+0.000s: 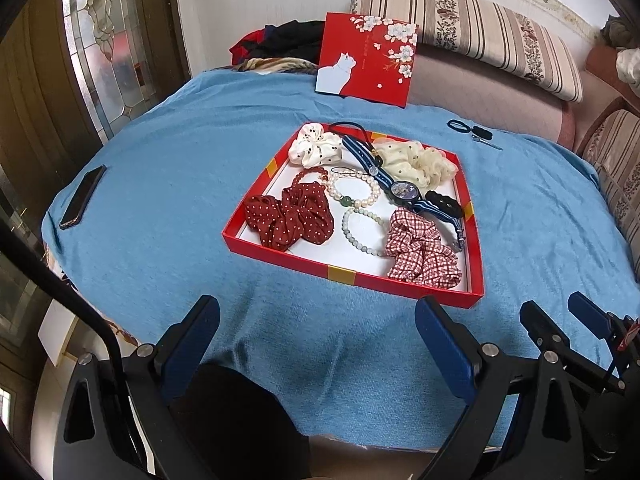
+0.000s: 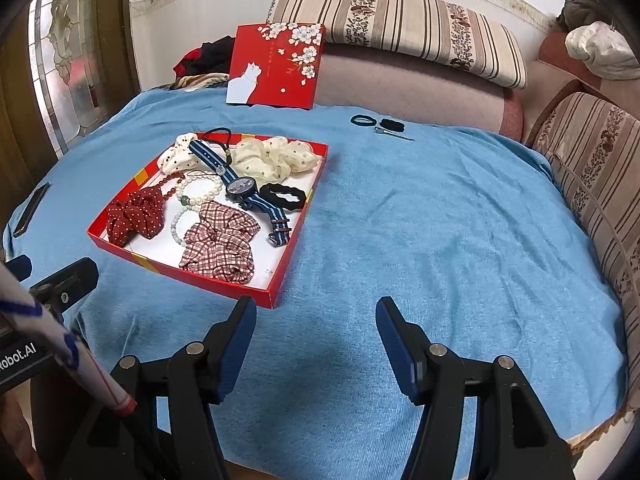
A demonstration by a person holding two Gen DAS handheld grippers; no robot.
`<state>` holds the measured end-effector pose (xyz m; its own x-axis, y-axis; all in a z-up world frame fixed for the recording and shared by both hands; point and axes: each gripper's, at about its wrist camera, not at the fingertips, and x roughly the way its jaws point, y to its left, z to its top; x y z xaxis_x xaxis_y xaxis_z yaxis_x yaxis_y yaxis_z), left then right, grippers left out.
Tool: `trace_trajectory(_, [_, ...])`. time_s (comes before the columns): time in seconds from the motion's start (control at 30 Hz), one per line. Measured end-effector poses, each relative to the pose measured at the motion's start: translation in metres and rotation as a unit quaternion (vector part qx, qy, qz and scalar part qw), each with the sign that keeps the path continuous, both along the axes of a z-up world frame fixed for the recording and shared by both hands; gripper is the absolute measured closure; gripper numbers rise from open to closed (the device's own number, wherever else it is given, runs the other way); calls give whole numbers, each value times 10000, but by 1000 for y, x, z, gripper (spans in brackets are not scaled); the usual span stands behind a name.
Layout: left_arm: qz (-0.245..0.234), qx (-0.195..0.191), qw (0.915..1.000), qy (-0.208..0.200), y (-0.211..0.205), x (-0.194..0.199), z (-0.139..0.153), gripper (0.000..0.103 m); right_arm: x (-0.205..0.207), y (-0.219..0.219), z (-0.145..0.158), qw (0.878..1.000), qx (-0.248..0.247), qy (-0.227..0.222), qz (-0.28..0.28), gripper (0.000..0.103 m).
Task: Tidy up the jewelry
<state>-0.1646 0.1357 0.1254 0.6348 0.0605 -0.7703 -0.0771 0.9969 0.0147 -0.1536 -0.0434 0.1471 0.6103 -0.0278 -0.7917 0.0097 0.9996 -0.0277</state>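
Note:
A shallow red box tray (image 1: 256, 245) (image 2: 280, 264) lies on the blue cloth, holding several scrunchies, bead bracelets (image 1: 356, 192) (image 2: 200, 192) and a striped-strap watch (image 1: 404, 190) (image 2: 242, 189). A black hair tie (image 1: 458, 125) (image 2: 362, 120), a small black clip and a hairpin (image 2: 394, 133) lie on the cloth beyond the tray. My left gripper (image 1: 316, 320) hangs open over the cloth just in front of the tray, nothing between its fingers. My right gripper (image 2: 316, 316) is open too, empty, near the tray's front right corner.
The tray's red lid with a white cat (image 1: 366, 60) (image 2: 276, 64) leans against a striped sofa cushion (image 1: 480, 28) at the back. A dark phone (image 1: 82, 196) (image 2: 30, 210) lies at the left of the cloth. A striped sofa arm (image 2: 592, 168) borders the right side.

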Motion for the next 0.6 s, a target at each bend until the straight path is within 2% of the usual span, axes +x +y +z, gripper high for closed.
trace_trajectory(0.6, [-79,-6,9999,122,-2,5,-9,5,3,-1,-5,10000,-61,11,13,35])
